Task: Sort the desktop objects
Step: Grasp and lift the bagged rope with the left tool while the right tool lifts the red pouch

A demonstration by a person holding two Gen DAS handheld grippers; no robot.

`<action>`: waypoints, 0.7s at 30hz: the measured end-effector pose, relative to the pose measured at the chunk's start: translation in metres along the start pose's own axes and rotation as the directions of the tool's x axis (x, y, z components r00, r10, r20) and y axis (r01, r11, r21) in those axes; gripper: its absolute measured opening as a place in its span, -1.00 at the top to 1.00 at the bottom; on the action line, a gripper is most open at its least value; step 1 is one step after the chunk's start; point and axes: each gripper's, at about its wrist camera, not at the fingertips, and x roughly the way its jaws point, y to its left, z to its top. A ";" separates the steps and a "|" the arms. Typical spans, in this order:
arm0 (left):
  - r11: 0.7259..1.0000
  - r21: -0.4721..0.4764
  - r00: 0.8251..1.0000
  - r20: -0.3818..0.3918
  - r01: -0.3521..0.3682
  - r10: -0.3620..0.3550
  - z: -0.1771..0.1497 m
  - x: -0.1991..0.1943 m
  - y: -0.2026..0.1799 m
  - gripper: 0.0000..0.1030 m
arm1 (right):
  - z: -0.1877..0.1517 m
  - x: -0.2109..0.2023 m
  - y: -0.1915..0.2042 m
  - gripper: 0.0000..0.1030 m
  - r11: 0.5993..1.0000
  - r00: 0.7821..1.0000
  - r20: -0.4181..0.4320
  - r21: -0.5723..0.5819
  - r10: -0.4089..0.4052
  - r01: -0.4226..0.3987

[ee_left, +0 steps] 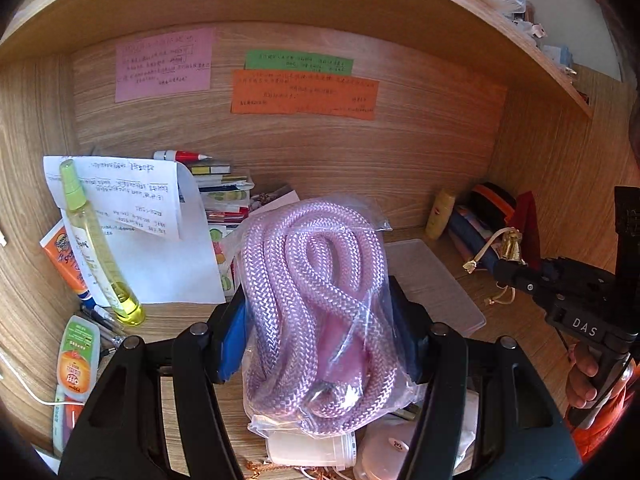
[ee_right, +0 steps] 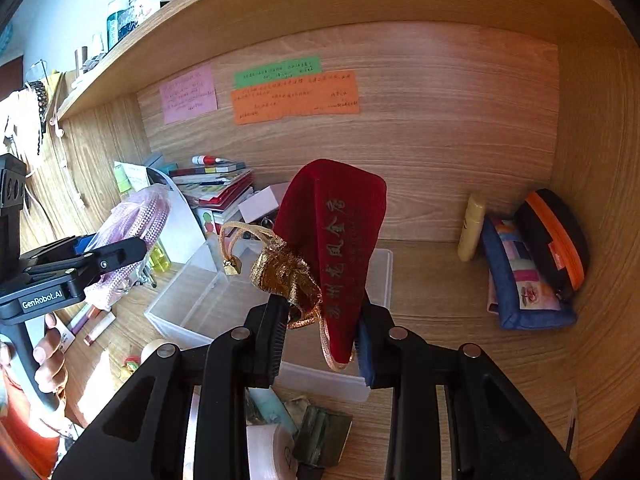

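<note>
My left gripper (ee_left: 320, 320) is shut on a clear bag of pink braided rope (ee_left: 316, 304) and holds it up above the wooden desk. It also shows in the right wrist view (ee_right: 132, 224), at the left. My right gripper (ee_right: 324, 320) is shut on a dark red velvet pouch (ee_right: 336, 240) with gold lettering and a gold drawstring, held above an open clear plastic box (ee_right: 200, 304). In the left wrist view the right gripper (ee_left: 516, 272) is at the right, and the clear box (ee_left: 432, 280) lies behind the rope bag.
A stack of books and papers (ee_left: 216, 196), a yellow spray bottle (ee_left: 100, 248), tubes and pens lie at the left. A yellow tube (ee_right: 472, 228), a patchwork pouch (ee_right: 520, 276) and a black-orange case (ee_right: 556, 236) stand at the right. Small items (ee_right: 320, 428) lie near the front edge.
</note>
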 end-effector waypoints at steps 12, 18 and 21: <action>0.999 0.010 0.984 -0.177 0.030 -0.028 -0.002 0.069 0.003 -0.18 | -0.001 0.072 -0.009 0.47 0.999 0.980 -0.195 -0.021 0.022 -0.026; 0.999 0.043 0.969 -0.245 0.022 -0.011 -0.010 0.096 0.001 -0.16 | -0.007 0.101 -0.006 0.47 0.997 0.958 -0.285 -0.064 0.012 -0.032; 0.999 0.049 0.960 -0.279 0.024 -0.009 -0.013 0.109 0.001 -0.14 | -0.012 0.114 -0.006 0.48 0.996 0.945 -0.326 -0.081 0.009 -0.037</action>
